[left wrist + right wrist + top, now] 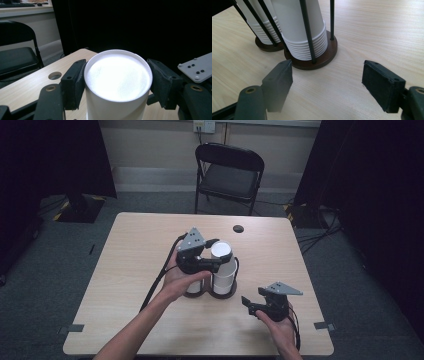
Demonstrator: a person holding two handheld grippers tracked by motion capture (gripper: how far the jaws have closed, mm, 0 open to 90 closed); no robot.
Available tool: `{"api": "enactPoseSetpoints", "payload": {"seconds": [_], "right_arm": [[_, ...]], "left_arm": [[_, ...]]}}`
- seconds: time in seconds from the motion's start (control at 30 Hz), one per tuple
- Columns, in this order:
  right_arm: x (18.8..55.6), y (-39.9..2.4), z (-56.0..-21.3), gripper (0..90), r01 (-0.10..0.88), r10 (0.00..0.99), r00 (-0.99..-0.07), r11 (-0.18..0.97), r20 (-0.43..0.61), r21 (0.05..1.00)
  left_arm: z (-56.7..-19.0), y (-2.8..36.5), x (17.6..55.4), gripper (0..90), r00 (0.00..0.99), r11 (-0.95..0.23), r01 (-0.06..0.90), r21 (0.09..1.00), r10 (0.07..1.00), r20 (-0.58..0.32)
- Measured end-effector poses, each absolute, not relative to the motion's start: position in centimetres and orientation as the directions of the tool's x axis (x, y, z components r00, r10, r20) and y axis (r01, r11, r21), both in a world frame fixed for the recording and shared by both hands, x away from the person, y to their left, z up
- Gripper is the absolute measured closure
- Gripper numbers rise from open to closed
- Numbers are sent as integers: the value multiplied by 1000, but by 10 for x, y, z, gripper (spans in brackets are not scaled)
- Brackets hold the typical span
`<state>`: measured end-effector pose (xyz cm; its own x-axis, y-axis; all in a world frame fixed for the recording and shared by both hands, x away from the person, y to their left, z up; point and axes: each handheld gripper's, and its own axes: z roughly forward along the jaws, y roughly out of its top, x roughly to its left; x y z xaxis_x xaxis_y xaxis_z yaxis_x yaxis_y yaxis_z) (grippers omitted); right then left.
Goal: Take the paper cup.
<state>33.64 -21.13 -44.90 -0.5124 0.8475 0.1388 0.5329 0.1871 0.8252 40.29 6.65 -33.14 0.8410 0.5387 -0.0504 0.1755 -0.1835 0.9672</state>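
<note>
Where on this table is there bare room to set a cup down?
The table's left side, from the left gripper out to the edge, is bare, as is the far strip up to the hole. It is crowded mid-table around the cup holder, and near the right gripper.

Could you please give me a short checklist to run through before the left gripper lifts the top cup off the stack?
1. Left gripper astride the top white paper cup, upside down: ok.
2. Jaw pads touching the cup wall: cannot tell; the left pad looks against it, the right shows a slight gap.
3. Stack seated on the round dark wooden base inside thin black metal rods: ok.
4. Right gripper open and apart from the holder: ok.
5. Second cup stack beside it undisturbed: ok.
6. Light wooden table around the holder free of obstacles: ok.
</note>
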Motion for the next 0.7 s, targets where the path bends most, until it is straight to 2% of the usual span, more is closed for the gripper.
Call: {"api": "enactPoseSetpoints", "payload": {"seconds": [0.5, 0.7], "right_arm": [[335, -210, -448, 249, 531, 839, -519, 168, 163, 831], [332, -206, -446, 261, 514, 837, -526, 171, 151, 840]], "left_arm": [[-340, 90, 389, 345, 823, -158, 241, 958, 557, -115], [-343, 98, 375, 345, 826, -167, 239, 957, 553, -109]]}}
